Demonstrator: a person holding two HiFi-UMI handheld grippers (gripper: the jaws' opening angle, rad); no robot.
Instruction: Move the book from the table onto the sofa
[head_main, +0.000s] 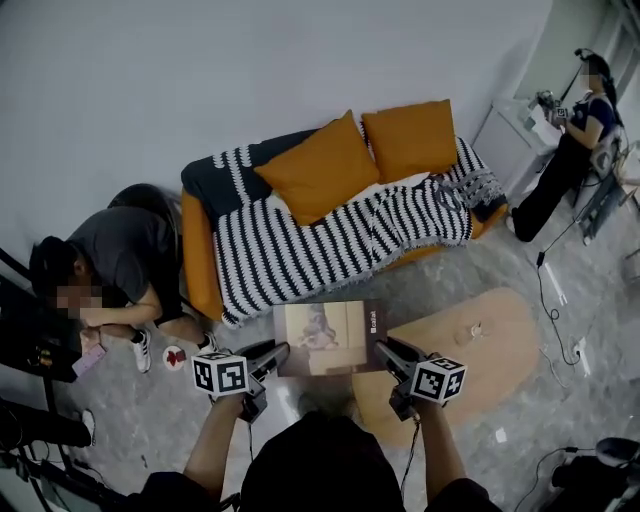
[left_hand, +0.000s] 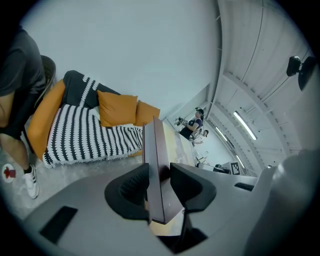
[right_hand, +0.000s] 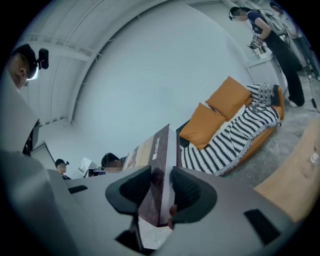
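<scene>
A thick book (head_main: 328, 338) with a dark spine and a pale picture cover hangs flat in the air between the low wooden table (head_main: 480, 345) and the sofa (head_main: 330, 235). My left gripper (head_main: 277, 356) is shut on its left edge, and my right gripper (head_main: 386, 352) is shut on its right edge. In the left gripper view the dark book (left_hand: 156, 167) stands edge-on between the black pads. The right gripper view shows the book (right_hand: 157, 170) pinched the same way, its spine lettering facing up. The sofa wears a black-and-white striped throw (head_main: 330, 245) and two orange cushions (head_main: 360, 155).
A person (head_main: 105, 270) crouches on the floor at the sofa's left end. Another person (head_main: 570, 150) stands at a white counter at the far right. Cables (head_main: 555, 310) trail over the floor to the right of the table. Dark equipment (head_main: 30, 340) stands at the left edge.
</scene>
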